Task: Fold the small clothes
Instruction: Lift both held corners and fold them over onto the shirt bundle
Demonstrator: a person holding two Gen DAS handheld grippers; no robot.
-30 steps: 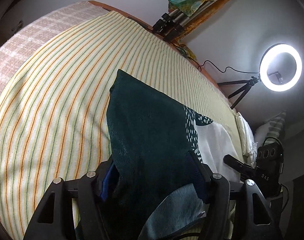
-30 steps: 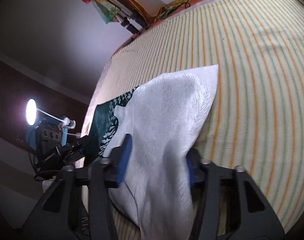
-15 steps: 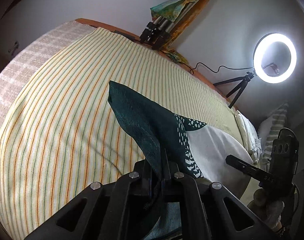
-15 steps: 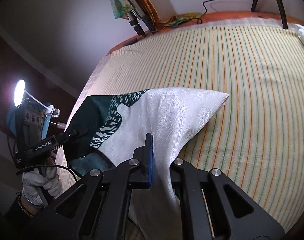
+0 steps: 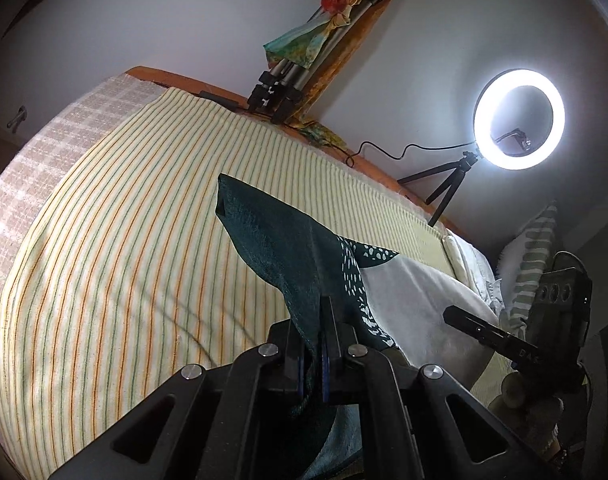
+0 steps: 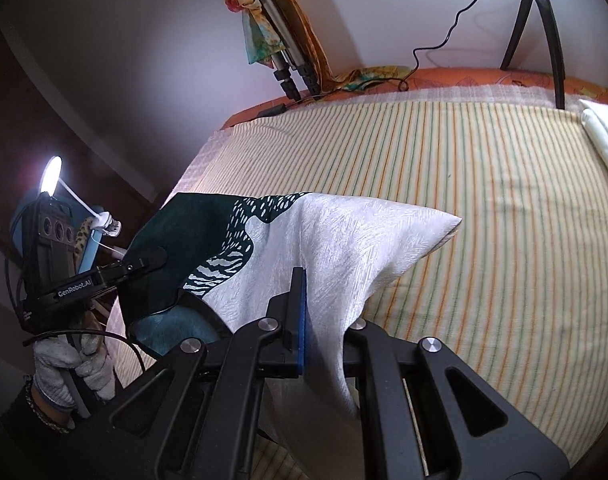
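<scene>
A small garment, dark green on one side and white on the other, with a dotted pattern between, hangs lifted over the striped bed sheet. My left gripper is shut on its green edge. My right gripper is shut on its white edge. Each gripper shows in the other's view: the right gripper and the left gripper. The far corners of the garment still touch the sheet.
A lit ring light on a small tripod stands at the bed's far edge. Folded tripods lean on the wall. A white pillow lies at the right. A checked blanket covers the left side.
Both grippers have shut on the garment's near edge and lifted it off the sheet, so it now hangs stretched between them.
</scene>
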